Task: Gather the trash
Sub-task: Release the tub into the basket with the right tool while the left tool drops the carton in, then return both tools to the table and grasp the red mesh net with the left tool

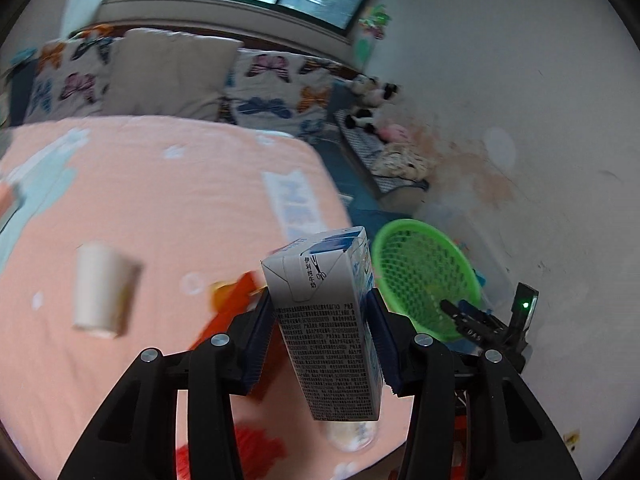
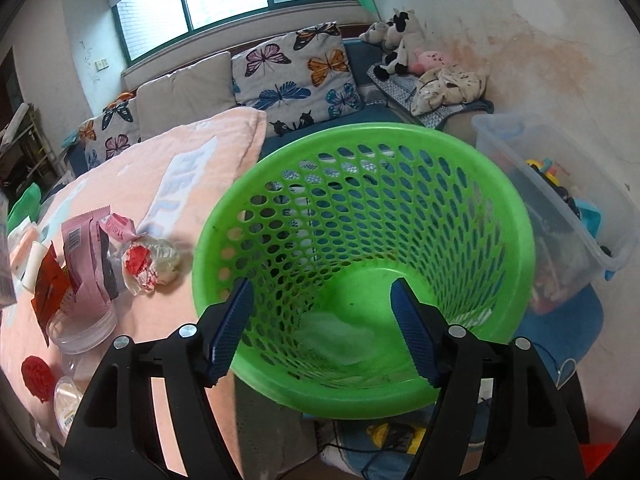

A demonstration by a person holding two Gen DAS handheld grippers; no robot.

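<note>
Centre frame, the left gripper [image 1: 320,332] pinches a milk carton [image 1: 326,320]; right gripper [image 2: 322,324] hangs spread and empty over the green basket [image 2: 516,240]. Next: carry, drop it in.

Bed [image 2: 132,176] covered by a peach-pink blanket [image 1: 168,200] with pale lettering and small white marks, filling the left and centre of both views. Strewn over it at lower left in the right wrist view: a pink wrapper [image 2: 86,252], a red packet [image 2: 48,292], a crumpled clear wrapper with a red patch [image 2: 150,260], a clear plastic lid [image 2: 82,330], a red crocheted piece [image 2: 38,376], a round tub [image 2: 66,400]. At left in the left wrist view, blurred: a white paper cup [image 1: 102,290] lying on its side, apart from the rest. Butterfly-print pillows [image 2: 296,72] and a plain beige cushion [image 2: 184,88] ranged along the far edge, upper centre.
</note>
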